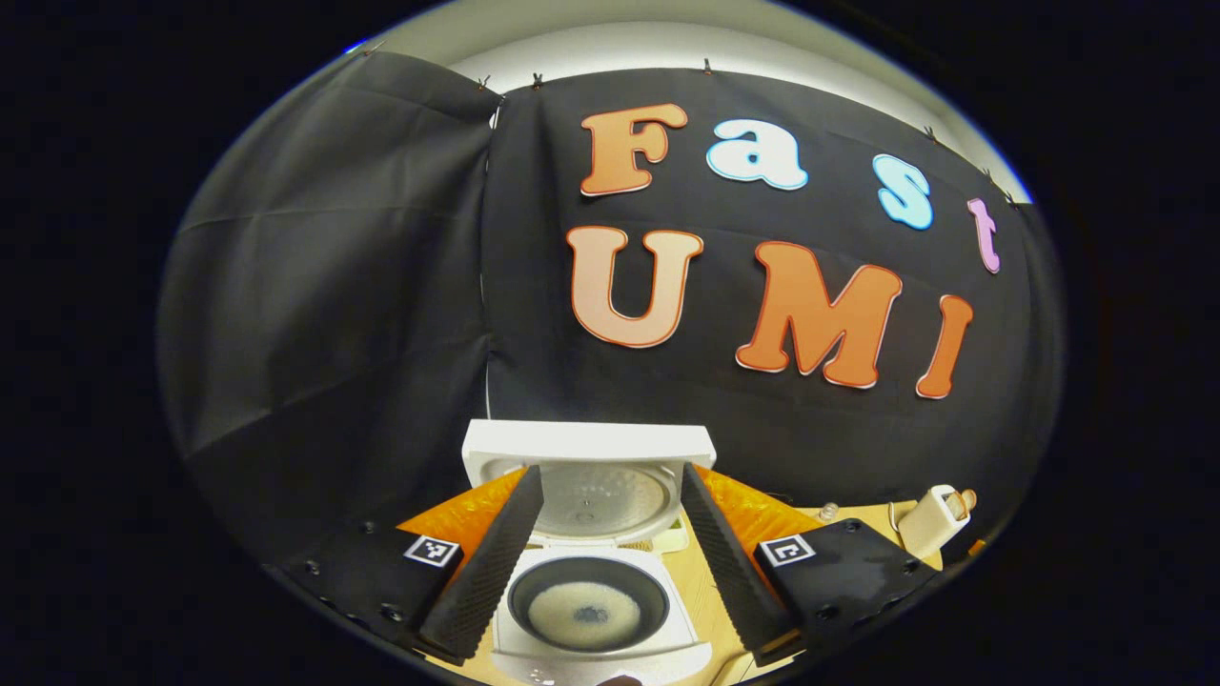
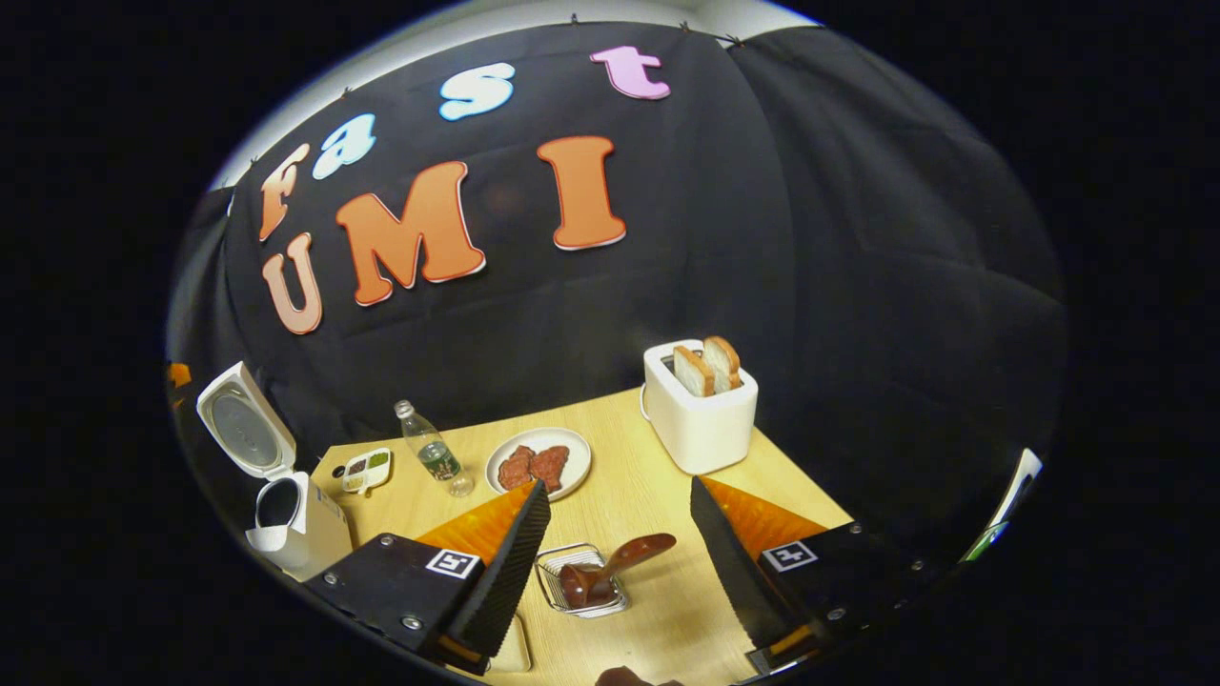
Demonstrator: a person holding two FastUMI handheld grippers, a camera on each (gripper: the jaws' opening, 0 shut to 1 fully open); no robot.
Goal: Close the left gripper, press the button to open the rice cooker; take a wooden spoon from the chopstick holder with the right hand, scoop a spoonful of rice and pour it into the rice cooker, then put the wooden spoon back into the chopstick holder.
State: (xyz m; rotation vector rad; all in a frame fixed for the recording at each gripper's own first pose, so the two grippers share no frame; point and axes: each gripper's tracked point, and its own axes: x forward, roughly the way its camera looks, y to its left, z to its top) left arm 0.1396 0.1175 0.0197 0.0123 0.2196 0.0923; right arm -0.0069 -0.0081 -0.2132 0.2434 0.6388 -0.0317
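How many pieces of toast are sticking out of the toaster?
2. Two browned toast slices stand side by side in the slots of the white box-shaped toaster: the left slice and the right slice. Nothing suggests more hidden inside.

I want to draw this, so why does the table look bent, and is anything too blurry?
Left gripper view: the fisheye lens curves the edges, yet the rice cooker looks sharp. Right gripper view: the table tilts and bows; the toaster stays clear, dimmer toward the rim.
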